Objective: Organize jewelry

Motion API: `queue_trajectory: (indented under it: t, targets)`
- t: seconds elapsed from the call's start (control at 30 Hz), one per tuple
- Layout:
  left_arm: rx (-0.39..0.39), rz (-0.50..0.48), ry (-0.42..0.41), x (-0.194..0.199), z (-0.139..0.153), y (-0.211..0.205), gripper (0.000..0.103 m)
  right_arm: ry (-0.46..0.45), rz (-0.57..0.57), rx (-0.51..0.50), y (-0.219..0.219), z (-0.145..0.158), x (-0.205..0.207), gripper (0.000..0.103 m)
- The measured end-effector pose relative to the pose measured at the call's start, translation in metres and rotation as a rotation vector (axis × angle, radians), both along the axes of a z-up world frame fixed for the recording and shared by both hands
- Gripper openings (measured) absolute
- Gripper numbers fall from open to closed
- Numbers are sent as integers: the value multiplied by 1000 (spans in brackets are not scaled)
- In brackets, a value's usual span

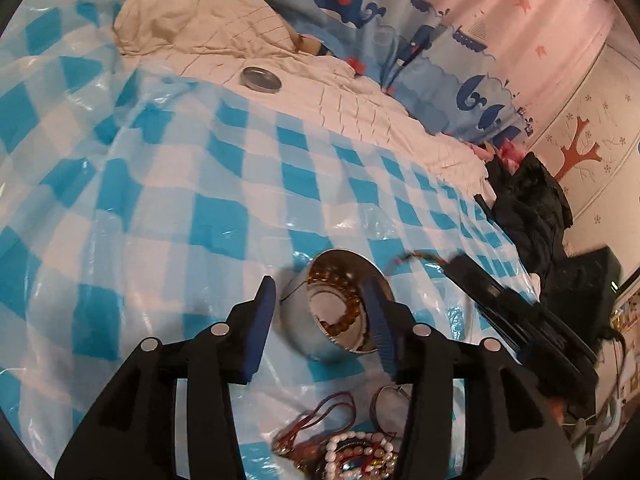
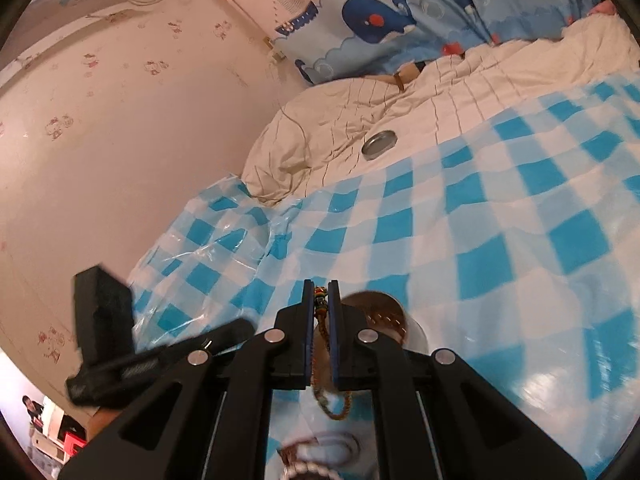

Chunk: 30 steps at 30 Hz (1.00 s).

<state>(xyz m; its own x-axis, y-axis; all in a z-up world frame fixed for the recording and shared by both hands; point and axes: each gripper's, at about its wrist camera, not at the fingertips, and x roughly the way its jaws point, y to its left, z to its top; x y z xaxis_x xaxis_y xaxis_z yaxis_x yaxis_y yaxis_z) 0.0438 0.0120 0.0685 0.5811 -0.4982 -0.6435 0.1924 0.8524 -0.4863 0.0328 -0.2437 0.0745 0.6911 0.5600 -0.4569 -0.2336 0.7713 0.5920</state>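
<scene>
Metal tin: the open round tin (image 1: 340,312) lies tipped on the checked plastic sheet (image 1: 160,208) over the bed, an amber bead bracelet (image 1: 352,304) coiled inside; it is the landmark for all below.
Left tongs: the left tongs (image 1: 324,312) stand apart, one blue pad on each side of the tin; whether either pad touches the wall I cannot tell.
Right tongs: the right tongs (image 2: 320,332) are clamped on a braided cord bracelet (image 2: 322,312), held just short of the tin's mouth, its loop hanging below the pads.
Loose pile: pearl and red-cord pieces (image 1: 352,452) lie on the sheet on the near side of the tin, with a wire ring (image 1: 390,400) closer to it.
Lid: a round metal lid (image 1: 261,79) rests far beyond the tin on the cream quilt (image 1: 320,92).
Risk, tin: unheld on soft bedding and slick plastic, it would likely roll or tip further if nudged, spilling the beads.
Risk, cord: the dangling loop may catch the rim and drape outside when let go.
Risk, clash: both tongs crowd the tin and could knock each other.
</scene>
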Motion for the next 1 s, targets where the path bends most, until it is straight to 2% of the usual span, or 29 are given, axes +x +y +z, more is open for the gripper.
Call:
queue_trajectory:
  t: [0.03,0.07,0.1,0.2,0.3,0.33,0.4,0.5,0.57,0.63,0.67,0.73,0.83,1.0]
  targets:
    - [12,-2,2,-2,0,2,45,13,-1,-16,4,-3,6,13]
    - [25,-6,3,-3,-1,2,45,49,0,-43,10,-11,16,39]
    - [40,-12,4,-5,-1,2,46,69,-14,-47,10,-15,19,47]
    - [103,-43,12,-14,-5,-1,47,84,-51,-62,1,-18,10,48]
    - [153,-88,32,-22,-13,-8,50,92,-73,-115,-12,-14,-17,48]
    - [180,-106,41,-26,-18,-11,50,98,-84,-140,-18,-14,-31,51]
    - [238,-136,51,-34,-28,-18,50,114,-104,-180,-27,-19,-53,58]
    - [308,-158,54,-42,-39,-26,50,177,-137,-205,-39,-37,-79,59]
    - [337,-163,50,-46,-42,-29,50,227,-130,-182,-38,-46,-79,59]
    - [369,-163,37,-51,-43,-32,51,214,-107,-185,-33,-43,-77,61]
    - [384,-161,29,-52,-43,-33,51,194,-92,-207,-27,-40,-78,66]
    - [409,-155,15,-54,-42,-34,53,166,-77,-254,-18,-37,-82,70]
    - [412,-153,9,-53,-41,-34,54,151,-59,-308,-8,-36,-83,71]
    - [437,-155,-6,-54,-39,-37,57,175,-55,-307,-6,-41,-80,74]
